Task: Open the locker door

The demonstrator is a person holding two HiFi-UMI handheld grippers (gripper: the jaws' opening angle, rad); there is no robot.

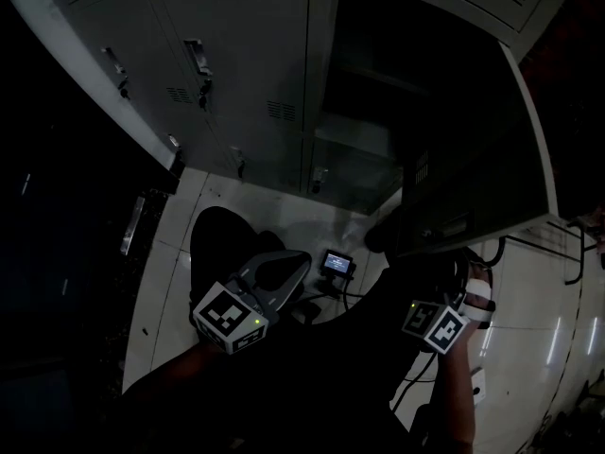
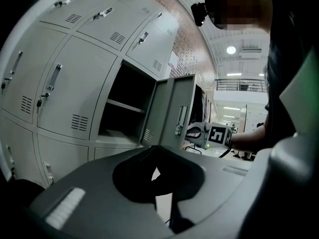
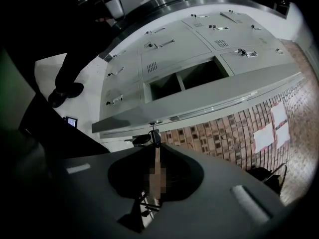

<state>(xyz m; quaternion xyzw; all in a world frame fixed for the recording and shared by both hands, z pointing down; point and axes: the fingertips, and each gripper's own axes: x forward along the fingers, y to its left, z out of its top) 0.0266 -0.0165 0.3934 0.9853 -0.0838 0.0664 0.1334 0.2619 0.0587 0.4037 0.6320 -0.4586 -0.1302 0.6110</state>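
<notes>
My right gripper (image 3: pixel 155 151) pinches the key strap (image 3: pixel 156 176) hanging from the open locker door (image 3: pixel 199 108). If I tug harder, the key may pull out. My left gripper (image 2: pixel 159 153) is pressed together and holds nothing.

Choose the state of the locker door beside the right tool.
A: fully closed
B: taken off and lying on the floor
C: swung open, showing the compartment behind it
C: the locker door stands swung out from the dark open compartment, and the right tool is shut on a tan strap at the door's edge.
</notes>
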